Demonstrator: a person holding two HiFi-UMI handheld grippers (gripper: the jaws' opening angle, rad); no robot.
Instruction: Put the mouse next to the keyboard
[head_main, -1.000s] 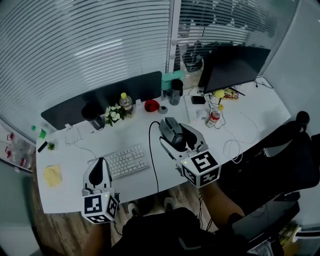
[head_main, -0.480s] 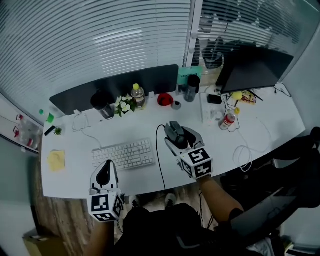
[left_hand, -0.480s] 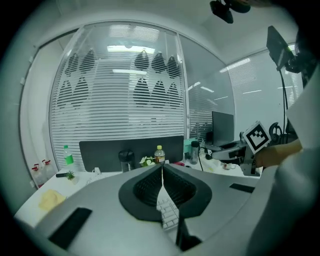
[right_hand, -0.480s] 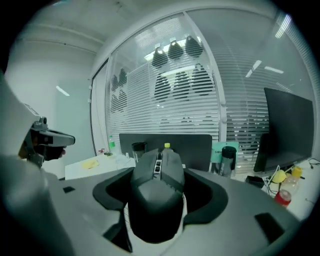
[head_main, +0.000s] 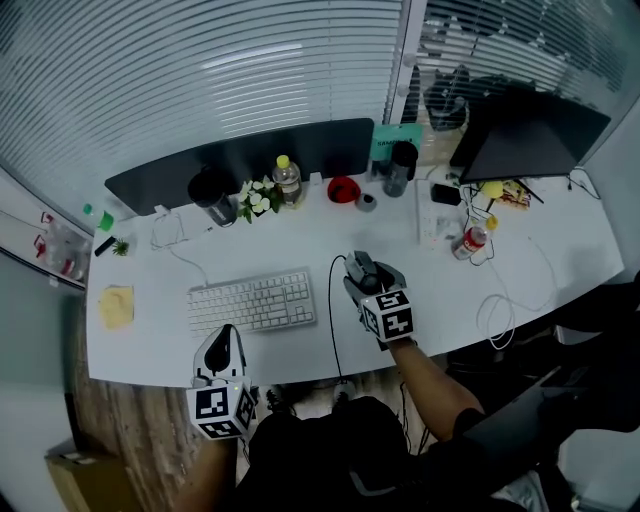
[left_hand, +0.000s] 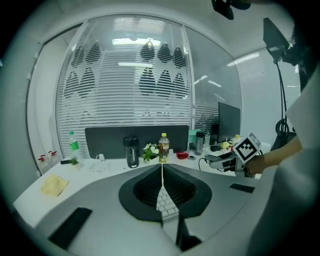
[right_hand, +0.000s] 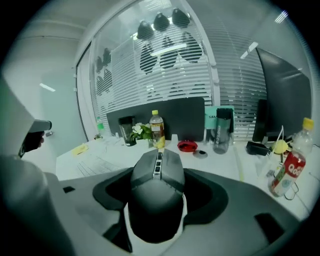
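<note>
A white keyboard lies on the white desk, left of centre. My right gripper hangs just to the keyboard's right, shut on a dark grey mouse whose black cable trails to the desk's front edge. In the right gripper view the mouse fills the space between the jaws of the right gripper. My left gripper is at the front edge, below the keyboard, its jaws meeting with nothing in them. The left gripper view shows that left gripper with keyboard keys behind the slit.
Along the back stand a black tumbler, flowers, a yellow-capped bottle, a red bowl and a dark cup. A monitor, a red-labelled bottle and a white cable are at the right. A yellow cloth lies far left.
Both grippers have come down toward the desk. The right one carried the mouse down to the spot beside the keyboard's right end. The left one sank at the front edge.
</note>
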